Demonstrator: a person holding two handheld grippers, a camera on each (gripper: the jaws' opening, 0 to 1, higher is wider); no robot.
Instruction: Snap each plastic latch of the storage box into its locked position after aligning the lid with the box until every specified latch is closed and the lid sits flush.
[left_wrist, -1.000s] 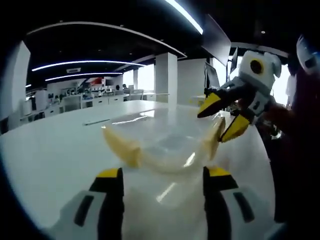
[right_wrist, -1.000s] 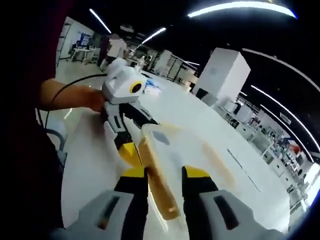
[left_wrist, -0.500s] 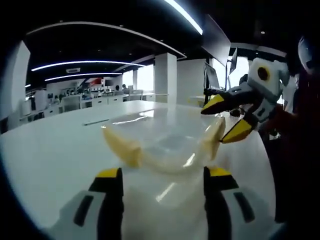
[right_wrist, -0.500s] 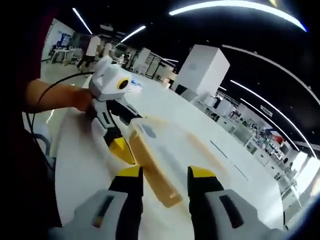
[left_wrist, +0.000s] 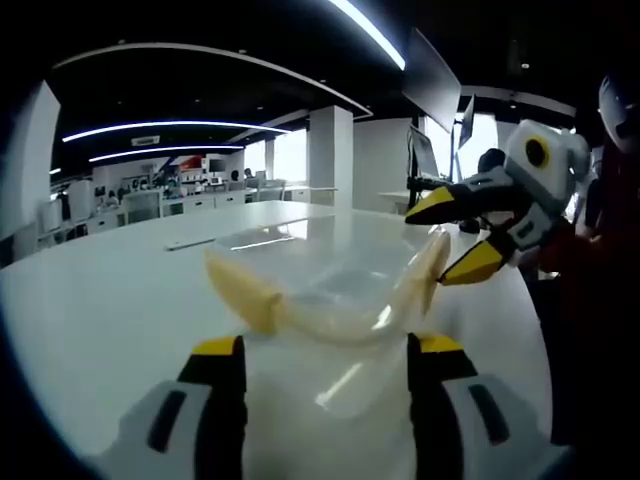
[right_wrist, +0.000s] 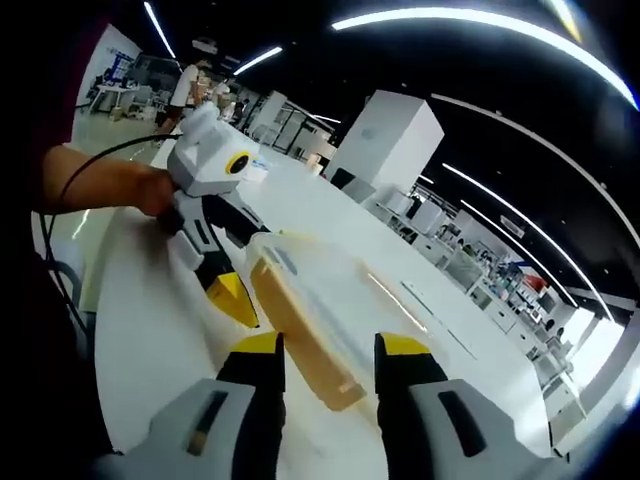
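The wide white desk (left_wrist: 100, 300) carries the clear storage box (right_wrist: 330, 300), lid (left_wrist: 330, 270) on, with little else near and nothing blocking the claws. The step in hand looks like latch closing. The left claw (left_wrist: 325, 350) sits spread at one end of the box, between two tan latches. The right claw (right_wrist: 325, 350) is spread around the long tan latch (right_wrist: 300, 335); next it likely must press that latch down until it snaps.

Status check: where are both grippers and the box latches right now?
Left gripper open beside storage box. Right gripper open, jaws straddling one yellow latch. Opposite latch still flared out. Nothing blocking on the white table.
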